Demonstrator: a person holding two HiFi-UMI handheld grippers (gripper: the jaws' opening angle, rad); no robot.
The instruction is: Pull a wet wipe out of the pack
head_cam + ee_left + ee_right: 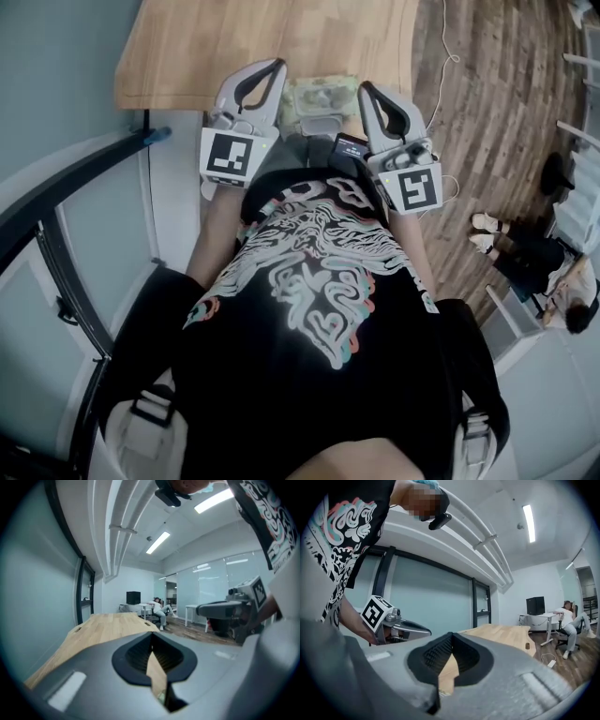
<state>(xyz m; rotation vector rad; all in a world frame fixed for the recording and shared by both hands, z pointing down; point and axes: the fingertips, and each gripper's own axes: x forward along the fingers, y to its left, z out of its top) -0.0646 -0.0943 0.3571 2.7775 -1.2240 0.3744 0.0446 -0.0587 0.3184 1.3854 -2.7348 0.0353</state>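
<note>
The wet wipe pack (pixel 315 100), pale green and white, lies on the wooden table (pixel 187 42) at its near edge. It sits between my two grippers, partly hidden behind them. My left gripper (pixel 274 68) is just left of the pack, and my right gripper (pixel 367 92) just right of it, both held close to my chest. In the left gripper view the left gripper (pixel 151 637) has its jaws shut tip to tip with nothing in them. The right gripper (pixel 451 635) looks the same in its own view, shut and empty. Neither touches the pack.
The table stretches away from me, with a glass wall and black railing (pixel 56 216) on the left. Wood flooring with a white cable (pixel 448 58) lies to the right. A person (pixel 548 272) sits there, and another sits at a far desk (pixel 158 610).
</note>
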